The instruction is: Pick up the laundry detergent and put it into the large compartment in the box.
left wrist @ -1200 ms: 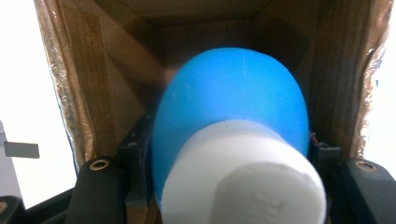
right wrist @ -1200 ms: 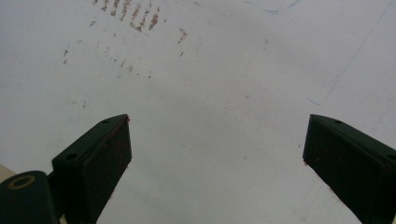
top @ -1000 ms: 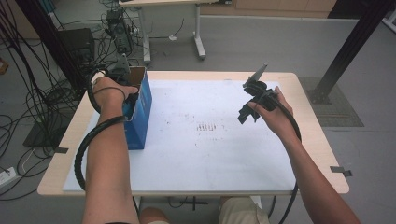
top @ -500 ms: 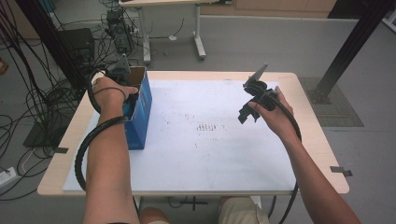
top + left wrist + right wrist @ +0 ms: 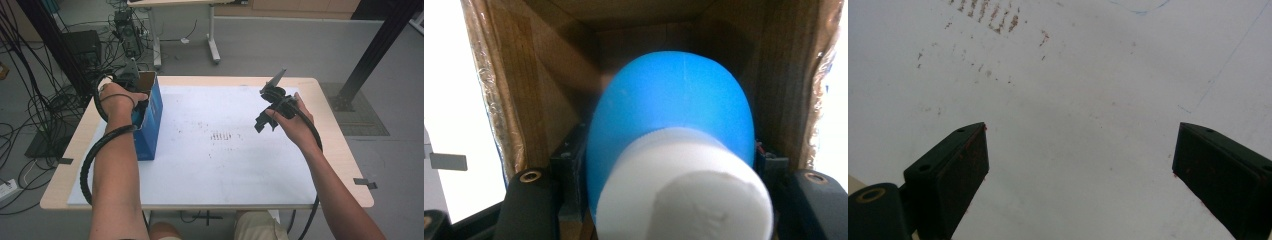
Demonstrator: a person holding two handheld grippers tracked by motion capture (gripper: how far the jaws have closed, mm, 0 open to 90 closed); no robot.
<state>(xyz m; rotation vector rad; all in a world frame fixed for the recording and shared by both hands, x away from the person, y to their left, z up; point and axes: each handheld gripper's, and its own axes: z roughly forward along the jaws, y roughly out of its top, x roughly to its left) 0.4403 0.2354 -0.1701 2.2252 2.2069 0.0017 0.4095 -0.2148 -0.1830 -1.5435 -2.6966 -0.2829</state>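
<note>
Inside the cardboard box (image 5: 549,75) I am seeing a blue rounded object (image 5: 674,110) with a white cylindrical end (image 5: 684,185), and this white end is pointing toward the camera of the left gripper view. My left gripper (image 5: 669,175) is pressing its two black jaws on both sides of this object, so it is gripping it firmly, with the brown inner walls of the box all around. From the high view, the left hand (image 5: 120,97) is reaching down into the open top of the box (image 5: 150,115), which has blue outer sides and is standing on the left part of the white sheet (image 5: 225,165) that is covering the table (image 5: 340,150). My right gripper (image 5: 265,120) is hanging above the right part of the sheet, well apart from the box. Its jaws are standing wide apart and are holding nothing; between them I am seeing the white sheet (image 5: 1078,140) with some small reddish-brown marks (image 5: 983,15).
</note>
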